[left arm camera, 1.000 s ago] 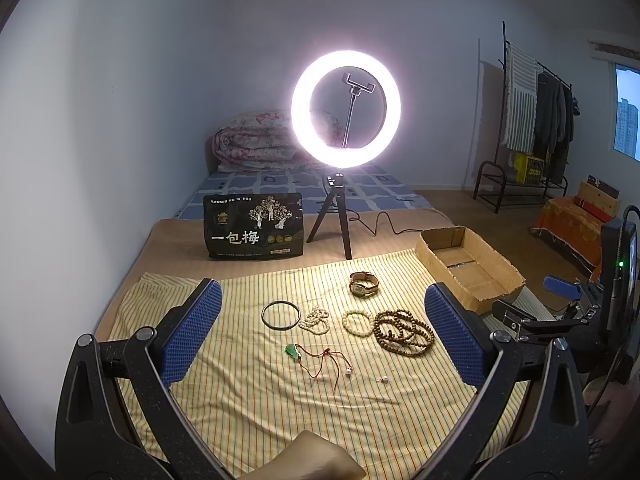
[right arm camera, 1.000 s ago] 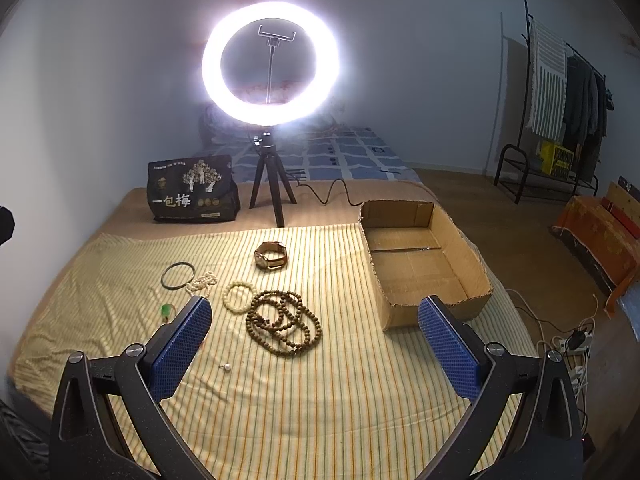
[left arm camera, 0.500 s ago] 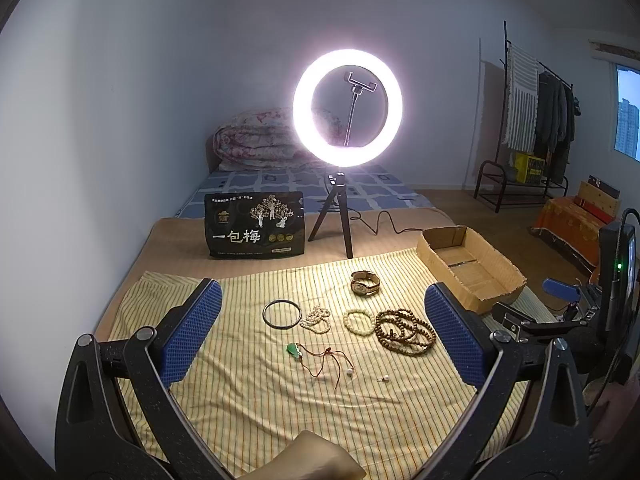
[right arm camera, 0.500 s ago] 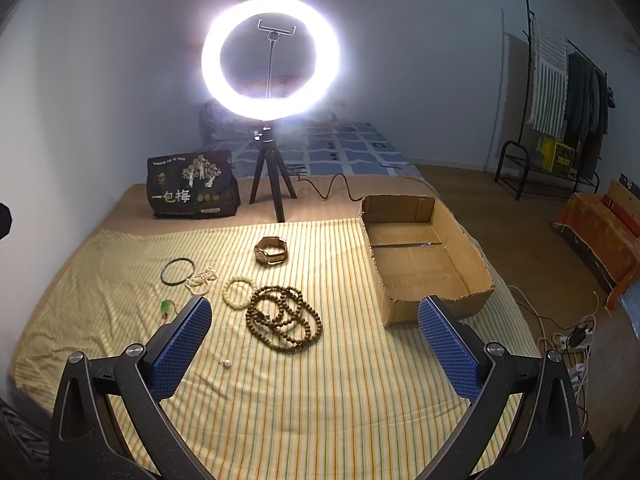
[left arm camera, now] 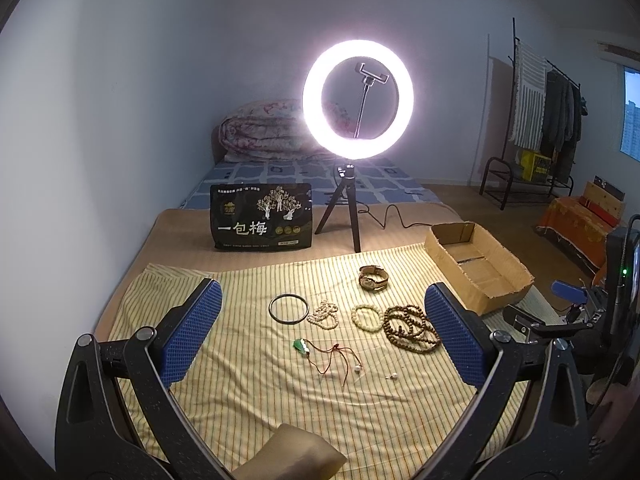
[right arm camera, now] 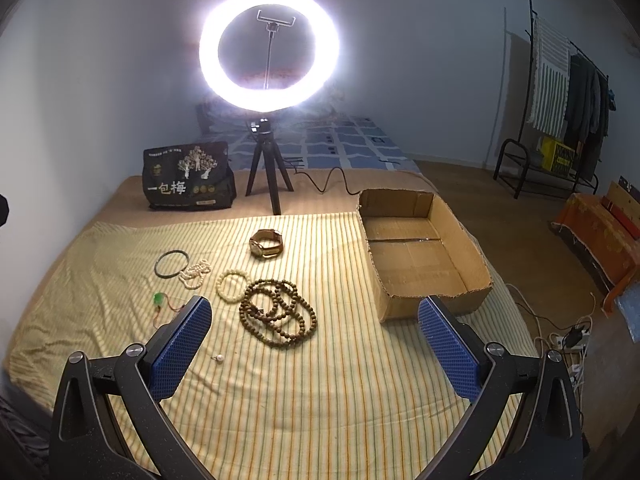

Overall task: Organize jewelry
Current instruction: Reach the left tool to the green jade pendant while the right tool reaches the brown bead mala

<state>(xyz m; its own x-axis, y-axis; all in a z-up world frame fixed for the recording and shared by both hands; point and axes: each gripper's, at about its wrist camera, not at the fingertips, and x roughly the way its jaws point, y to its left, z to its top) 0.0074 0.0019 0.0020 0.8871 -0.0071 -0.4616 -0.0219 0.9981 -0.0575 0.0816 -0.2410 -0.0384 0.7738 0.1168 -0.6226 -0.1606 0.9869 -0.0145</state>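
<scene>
Left wrist view: both hand-held grippers (left arm camera: 320, 336) (right arm camera: 314, 344) spread wide above jewelry, ring light (left arm camera: 357, 106) behind.

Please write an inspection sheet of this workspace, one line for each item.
Surface: striped yellow cloth, wrinkled.
Job's things: wristwatch, dark bangle, pearl strand, pale bead bracelet, coiled wooden beads, green pendant on red cord, loose pearl; cardboard box empty.
Clutter: black snack bag.
Grippers: left tongs open; right tongs open.
Cables: black lamp cable; power strip on floor.
Surroundings: lit ring light, clothes rack.
</scene>
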